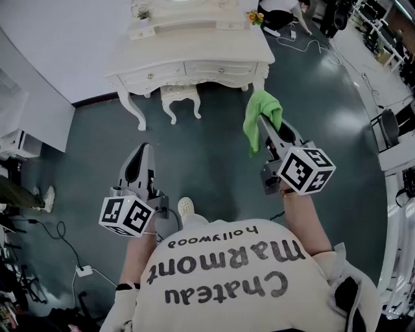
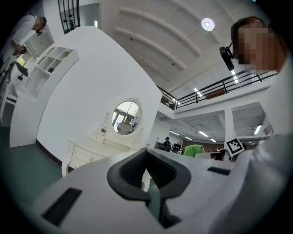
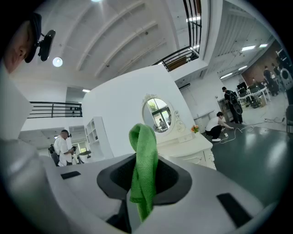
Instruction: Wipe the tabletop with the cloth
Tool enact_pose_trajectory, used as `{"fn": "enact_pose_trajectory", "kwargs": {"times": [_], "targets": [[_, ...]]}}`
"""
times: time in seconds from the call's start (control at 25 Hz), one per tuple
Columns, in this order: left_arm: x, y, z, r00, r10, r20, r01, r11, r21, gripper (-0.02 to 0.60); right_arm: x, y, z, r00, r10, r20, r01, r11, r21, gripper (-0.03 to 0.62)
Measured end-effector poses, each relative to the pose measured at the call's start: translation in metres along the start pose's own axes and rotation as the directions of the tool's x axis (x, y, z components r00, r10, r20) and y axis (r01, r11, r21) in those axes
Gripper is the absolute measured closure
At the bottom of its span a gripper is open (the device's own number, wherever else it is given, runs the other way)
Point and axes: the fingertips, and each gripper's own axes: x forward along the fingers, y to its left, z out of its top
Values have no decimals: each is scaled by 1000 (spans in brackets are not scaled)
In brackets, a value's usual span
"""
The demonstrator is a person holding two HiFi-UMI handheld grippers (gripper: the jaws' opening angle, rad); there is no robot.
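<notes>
Short of the dressing table (image 1: 207, 47), right gripper (image 1: 265, 128) jaws tight on green cloth (image 3: 144, 160), left gripper (image 1: 141, 153) jaws together, empty.

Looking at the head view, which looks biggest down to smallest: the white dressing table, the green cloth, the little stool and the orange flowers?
1. White dressing table
2. Green cloth and stool: they look much alike, and the cloth is nearer the camera, so I won't rank them.
3. Orange flowers

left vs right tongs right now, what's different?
Left tongs are shut on nothing; right tongs are shut on the green cloth. In the head view, right tongs reach nearer the white dressing table than left tongs. Both hang over the floor, short of the table.
</notes>
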Motion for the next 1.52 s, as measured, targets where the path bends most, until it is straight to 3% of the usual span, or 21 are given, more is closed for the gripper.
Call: {"fn": "enact_pose_trajectory", "kwargs": {"times": [0.28,0.84,1.16,1.28,1.52], "targets": [[29,34,13,1000,4,-9,-4,1000,-12,574,43,0,4,1000,-13,-8,13,1000,-4,493],[94,118,77,997,-80,-15,80,997,13,574,140,36,28,998,-39,59,35,998,61,493],[104,175,101,990,-138,8,137,990,22,574,189,76,23,988,35,149,-61,983,176,493],[107,196,96,991,-131,14,131,991,-12,574,208,88,10,987,94,133,-118,976,181,494],[109,229,78,996,-90,-27,88,995,-54,574,244,95,-17,994,103,36,-107,981,160,494]]}}
